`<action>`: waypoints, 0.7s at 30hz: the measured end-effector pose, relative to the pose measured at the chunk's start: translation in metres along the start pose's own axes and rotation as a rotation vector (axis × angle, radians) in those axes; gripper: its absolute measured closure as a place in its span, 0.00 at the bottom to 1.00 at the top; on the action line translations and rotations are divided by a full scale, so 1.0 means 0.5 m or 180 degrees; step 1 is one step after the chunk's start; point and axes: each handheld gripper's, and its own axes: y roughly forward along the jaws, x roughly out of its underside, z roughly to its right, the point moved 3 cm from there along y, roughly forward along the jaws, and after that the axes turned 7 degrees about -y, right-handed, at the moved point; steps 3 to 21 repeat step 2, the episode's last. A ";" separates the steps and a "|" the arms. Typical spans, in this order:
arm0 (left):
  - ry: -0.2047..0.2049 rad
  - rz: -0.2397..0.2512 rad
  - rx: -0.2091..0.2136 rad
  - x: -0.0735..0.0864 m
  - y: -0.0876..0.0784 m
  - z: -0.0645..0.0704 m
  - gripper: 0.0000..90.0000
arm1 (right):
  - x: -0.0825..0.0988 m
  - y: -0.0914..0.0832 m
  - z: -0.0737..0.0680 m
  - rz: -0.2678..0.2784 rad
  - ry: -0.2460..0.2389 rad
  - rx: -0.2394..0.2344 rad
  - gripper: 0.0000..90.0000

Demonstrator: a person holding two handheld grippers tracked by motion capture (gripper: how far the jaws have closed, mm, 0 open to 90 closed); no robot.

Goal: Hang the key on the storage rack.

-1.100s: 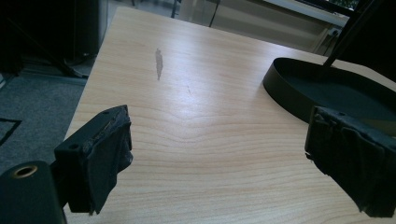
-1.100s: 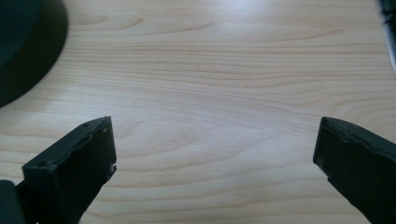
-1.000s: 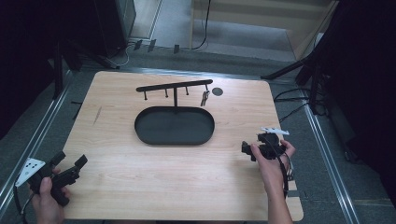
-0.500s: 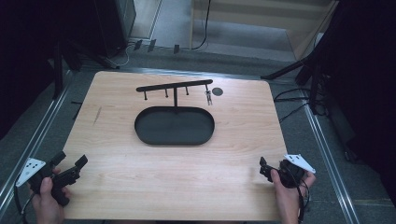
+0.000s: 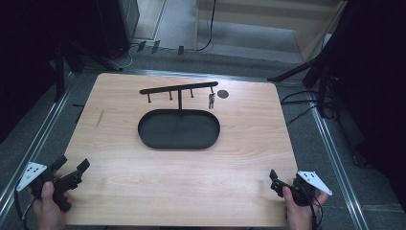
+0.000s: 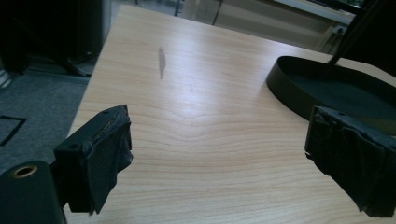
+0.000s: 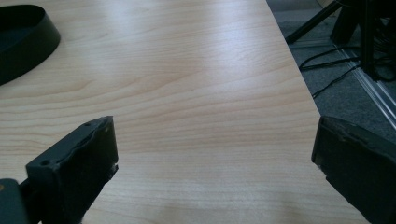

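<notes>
A black oval tray (image 5: 179, 142) lies mid-table, with a T-shaped hook rack (image 5: 178, 89) rising from its far side. A small bunch of keys (image 5: 211, 100) hangs from the rack's right hook. My left gripper (image 5: 73, 164) rests at the near left corner, held in a hand and open. In the left gripper view its jaws stand wide apart over bare wood, with the tray's rim (image 6: 299, 93) ahead to the right. My right gripper (image 5: 283, 182) sits at the near right corner, open with nothing in it. The tray's wall (image 7: 32, 42) appears far left in the right gripper view.
A dark round disc (image 5: 222, 94) lies on the table just right of the rack. A grey smudge (image 6: 161, 60) marks the wood on the left. Cables (image 5: 301, 103) and stand legs (image 5: 292, 74) crowd the floor beyond the right edge.
My right gripper has pulled back from the table's right middle to the near right corner. The left gripper has stayed where it was.
</notes>
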 end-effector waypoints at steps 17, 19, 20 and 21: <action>0.0035 -0.0063 -0.0064 -0.001 0.000 -0.001 0.09 | -0.007 -0.002 -0.005 0.0014 -0.0011 -0.0052 0.00; 0.0035 -0.0063 -0.0064 -0.001 0.000 -0.001 0.09 | -0.007 -0.002 -0.005 0.0014 -0.0011 -0.0052 0.00; 0.0035 -0.0063 -0.0064 -0.001 0.000 -0.001 0.09 | -0.007 -0.002 -0.005 0.0014 -0.0011 -0.0052 0.00; 0.0035 -0.0063 -0.0064 -0.001 0.000 -0.001 0.09 | -0.007 -0.002 -0.005 0.0014 -0.0011 -0.0052 0.00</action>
